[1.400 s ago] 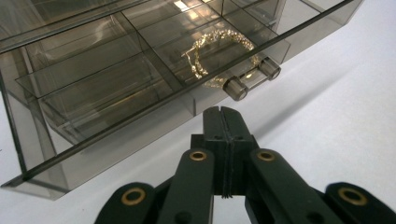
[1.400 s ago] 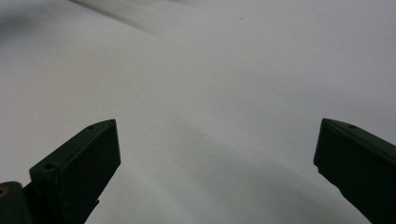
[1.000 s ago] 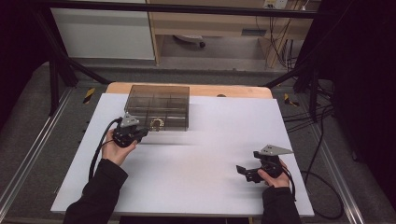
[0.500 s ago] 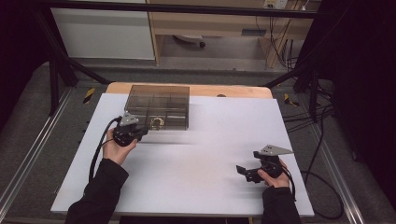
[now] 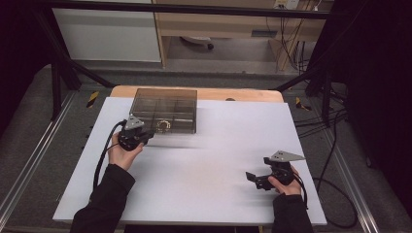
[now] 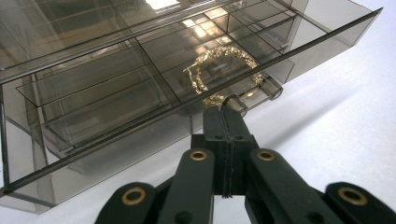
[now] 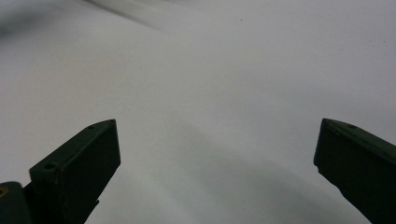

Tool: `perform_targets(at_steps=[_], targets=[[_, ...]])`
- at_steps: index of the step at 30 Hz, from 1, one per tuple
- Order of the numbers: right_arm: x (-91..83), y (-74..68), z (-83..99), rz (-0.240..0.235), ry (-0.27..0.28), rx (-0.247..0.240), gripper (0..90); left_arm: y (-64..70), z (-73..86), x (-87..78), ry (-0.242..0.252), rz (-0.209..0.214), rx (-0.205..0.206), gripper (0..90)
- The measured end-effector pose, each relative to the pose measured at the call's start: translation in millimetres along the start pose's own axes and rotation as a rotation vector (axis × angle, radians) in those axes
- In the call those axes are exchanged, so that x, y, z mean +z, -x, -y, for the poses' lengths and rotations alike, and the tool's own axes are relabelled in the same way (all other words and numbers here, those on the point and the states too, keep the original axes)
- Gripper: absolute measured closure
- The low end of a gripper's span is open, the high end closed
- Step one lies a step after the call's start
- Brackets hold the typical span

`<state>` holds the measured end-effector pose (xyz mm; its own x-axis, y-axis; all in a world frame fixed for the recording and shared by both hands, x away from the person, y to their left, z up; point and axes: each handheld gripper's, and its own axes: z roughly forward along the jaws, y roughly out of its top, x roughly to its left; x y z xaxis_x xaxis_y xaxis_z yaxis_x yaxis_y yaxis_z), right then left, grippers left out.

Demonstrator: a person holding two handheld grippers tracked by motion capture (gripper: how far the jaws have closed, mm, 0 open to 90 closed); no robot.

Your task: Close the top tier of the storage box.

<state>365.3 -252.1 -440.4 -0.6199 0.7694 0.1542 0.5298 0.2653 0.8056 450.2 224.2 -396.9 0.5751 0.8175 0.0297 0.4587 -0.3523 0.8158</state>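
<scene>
Hard to read: the smoked walls of the organiser box throw back ceiling lights, so the dividers and their reflections blur together, and I cannot count the compartments surely. The box runs off my left gripper view at the top and left. In the high view my left gripper covers the spot where its tips meet the box, and the grey plate on top hides the jaws.

Left jaws: pressed together, no gap along the seam in the left gripper view. Their tips sit right at the small clear knob on the front edge of the box; whether they pinch it or only touch it I cannot tell. A second clear knob lies just to the right of the tips, apart from them.

Gold chain: coiled in a loose ring inside a compartment, just beyond and above my left jaw tips, behind the tinted front wall. In the high view it shows as a small gold curl at the box's near edge, just right of my left jaws.

Right gripper: jaws spread wide, nothing between them, bare white bench beneath. Well apart from the box, low on the bench's right side.
</scene>
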Motion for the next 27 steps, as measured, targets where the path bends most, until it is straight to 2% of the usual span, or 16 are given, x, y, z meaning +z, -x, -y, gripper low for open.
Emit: perform_targets(at_steps=[27], targets=[[-0.2, 0.0, 0.0, 0.001, -0.001, -0.002, 1.3, -6.8, -2.8, 11.4, 0.023, -0.024, -0.027, 89.4]])
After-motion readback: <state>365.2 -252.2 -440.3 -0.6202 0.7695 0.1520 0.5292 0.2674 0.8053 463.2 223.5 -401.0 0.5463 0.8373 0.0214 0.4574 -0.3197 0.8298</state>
